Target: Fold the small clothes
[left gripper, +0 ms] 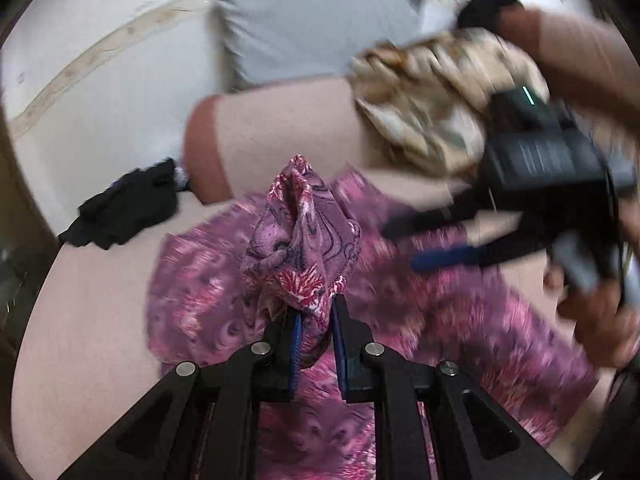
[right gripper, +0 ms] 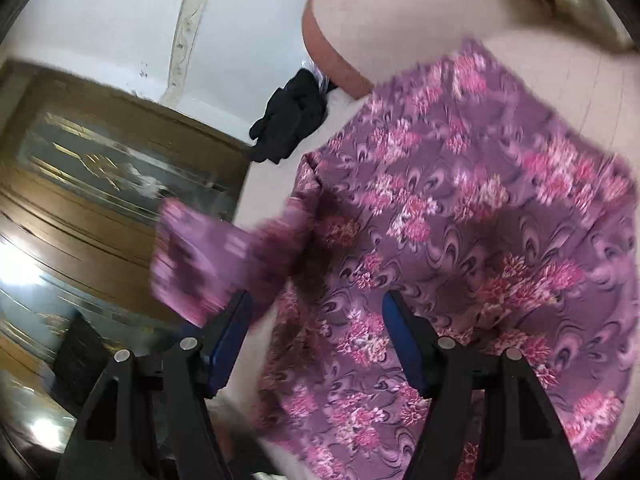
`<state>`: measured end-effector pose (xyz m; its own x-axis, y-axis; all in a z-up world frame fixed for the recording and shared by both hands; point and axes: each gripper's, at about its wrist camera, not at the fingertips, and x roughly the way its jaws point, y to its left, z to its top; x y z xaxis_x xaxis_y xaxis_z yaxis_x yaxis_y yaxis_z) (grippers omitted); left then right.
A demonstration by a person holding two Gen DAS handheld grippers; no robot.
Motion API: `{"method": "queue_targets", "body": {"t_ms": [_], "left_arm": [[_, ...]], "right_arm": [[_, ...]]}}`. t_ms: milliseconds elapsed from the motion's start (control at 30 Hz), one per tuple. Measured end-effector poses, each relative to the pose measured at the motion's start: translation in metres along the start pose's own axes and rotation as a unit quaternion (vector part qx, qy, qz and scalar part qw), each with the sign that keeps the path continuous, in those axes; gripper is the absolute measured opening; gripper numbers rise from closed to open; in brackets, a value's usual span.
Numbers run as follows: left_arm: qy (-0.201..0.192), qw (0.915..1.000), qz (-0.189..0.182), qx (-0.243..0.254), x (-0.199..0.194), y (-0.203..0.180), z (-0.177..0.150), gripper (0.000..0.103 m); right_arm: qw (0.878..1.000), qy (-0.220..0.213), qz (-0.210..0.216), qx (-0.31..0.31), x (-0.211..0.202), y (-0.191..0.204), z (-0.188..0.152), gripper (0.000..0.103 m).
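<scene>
Soft, even, fairly bright indoor lighting; only faint shadows under the purple floral garment [right gripper: 460,216]. Strong fisheye bending and black vignette at the corners of both views. Heavy motion blur across the right gripper [left gripper: 440,242], the beige patterned cloth [left gripper: 432,108] and the garment's flat part in the left wrist view; bunched fabric between the left gripper [left gripper: 316,320] fingers sharper. Smeared garment edge and blown-out glare patches on the glazed wooden cabinet [right gripper: 100,200] in the right wrist view.

We see the floral garment [left gripper: 460,300] spread on the bed [left gripper: 100,300], a dark garment [left gripper: 128,208] far left, a patterned garment [left gripper: 432,100] far right.
</scene>
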<state>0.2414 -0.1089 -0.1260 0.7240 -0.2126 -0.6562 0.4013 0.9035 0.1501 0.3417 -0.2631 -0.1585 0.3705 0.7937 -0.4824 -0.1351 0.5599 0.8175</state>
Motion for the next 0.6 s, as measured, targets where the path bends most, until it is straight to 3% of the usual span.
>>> {"method": "queue_targets", "body": {"t_ms": [133, 300, 367, 433, 533, 600], "left_arm": [[0.027, 0.9980, 0.007, 0.057, 0.024, -0.032, -0.017, 0.014], [0.045, 0.9896, 0.025, 0.134, 0.032, -0.056, -0.038, 0.018], [0.071, 0.9843, -0.002, 0.162, 0.036, -0.067, -0.048, 0.023], [0.106, 0.9776, -0.043, 0.177, 0.035, -0.076, -0.051, 0.049], [0.114, 0.9746, -0.115, 0.155, 0.019, -0.070, -0.042, 0.066], [0.108, 0.9752, -0.140, 0.133, 0.007, -0.057, -0.029, 0.073]], "right_arm": [[0.997, 0.032, 0.043, 0.060, 0.010, -0.035, 0.006, 0.073], [0.993, 0.046, 0.027, 0.103, 0.029, -0.058, 0.003, 0.074], [0.993, 0.060, 0.004, 0.097, 0.036, -0.057, -0.002, 0.074], [0.993, 0.077, -0.033, 0.078, 0.045, -0.054, -0.005, 0.074], [0.992, 0.086, -0.045, 0.083, 0.046, -0.058, -0.005, 0.074], [0.993, 0.077, -0.044, 0.081, 0.038, -0.059, -0.002, 0.074]]}}
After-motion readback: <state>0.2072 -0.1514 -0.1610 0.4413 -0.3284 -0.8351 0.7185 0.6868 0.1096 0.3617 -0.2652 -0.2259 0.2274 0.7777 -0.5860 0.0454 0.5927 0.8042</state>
